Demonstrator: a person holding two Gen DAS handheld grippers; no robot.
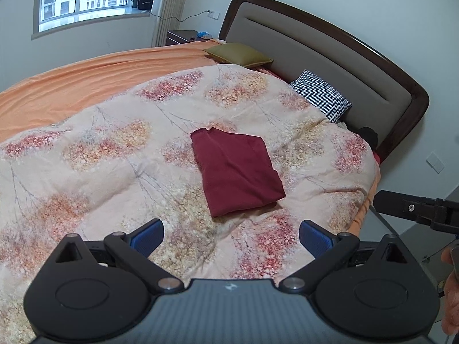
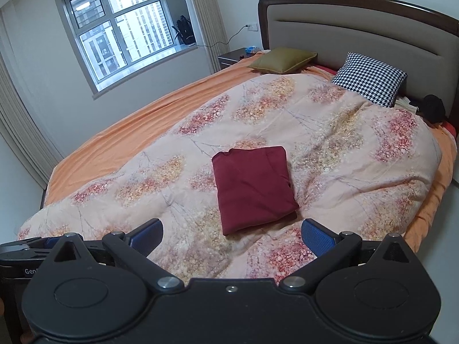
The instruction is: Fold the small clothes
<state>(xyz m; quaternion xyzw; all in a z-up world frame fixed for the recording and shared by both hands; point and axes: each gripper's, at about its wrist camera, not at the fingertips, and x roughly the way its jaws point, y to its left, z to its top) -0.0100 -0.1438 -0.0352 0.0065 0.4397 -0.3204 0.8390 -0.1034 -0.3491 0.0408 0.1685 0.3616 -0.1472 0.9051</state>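
Note:
A dark red garment (image 1: 236, 170) lies folded into a neat rectangle on the floral quilt (image 1: 100, 154); it also shows in the right wrist view (image 2: 255, 187). My left gripper (image 1: 231, 239) is open and empty, held above the quilt just short of the garment's near edge. My right gripper (image 2: 232, 236) is open and empty too, just short of the same edge. The right gripper's body shows at the right edge of the left wrist view (image 1: 418, 209). The left gripper's body shows at the left edge of the right wrist view (image 2: 25, 253).
The quilt covers a bed with an orange sheet (image 2: 129, 126) and a padded headboard (image 2: 358, 31). An olive pillow (image 2: 282, 60) and a houndstooth pillow (image 2: 370, 78) lie by the headboard. A nightstand (image 2: 232, 56) and a window (image 2: 120, 25) are behind.

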